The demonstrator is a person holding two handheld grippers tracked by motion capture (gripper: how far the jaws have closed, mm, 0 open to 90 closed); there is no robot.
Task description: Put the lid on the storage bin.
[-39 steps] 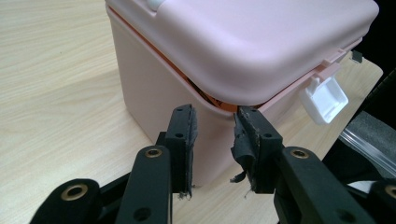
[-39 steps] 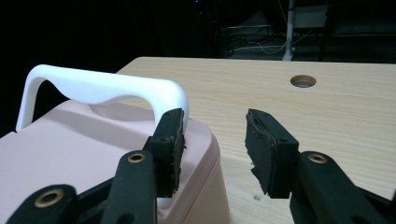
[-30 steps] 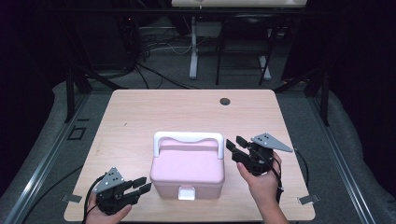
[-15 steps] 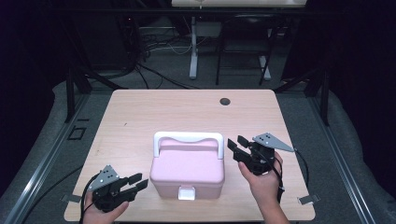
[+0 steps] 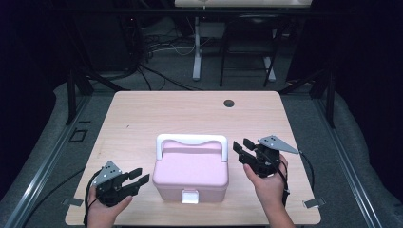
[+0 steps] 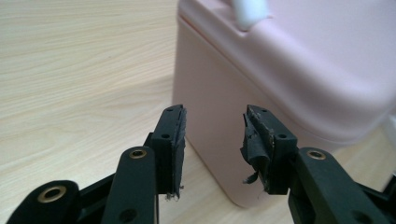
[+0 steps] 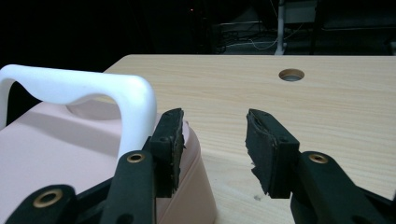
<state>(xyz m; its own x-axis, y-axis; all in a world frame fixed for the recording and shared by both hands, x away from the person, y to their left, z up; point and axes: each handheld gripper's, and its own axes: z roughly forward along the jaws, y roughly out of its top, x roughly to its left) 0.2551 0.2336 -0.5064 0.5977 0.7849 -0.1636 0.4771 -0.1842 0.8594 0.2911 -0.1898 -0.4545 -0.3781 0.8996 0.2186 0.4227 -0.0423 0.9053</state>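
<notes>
A closed pink box (image 5: 191, 171) bears a white handle (image 5: 191, 140) on top.

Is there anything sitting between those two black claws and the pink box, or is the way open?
Nothing visible is in the way. The left gripper and the right gripper flank the pink box, each with open jaws and a strip of bare table between it and the box. The left jaws have just been opening, with nothing between them.

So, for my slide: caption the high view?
Open left tongs and right tongs flank a pink box on the table.
</notes>
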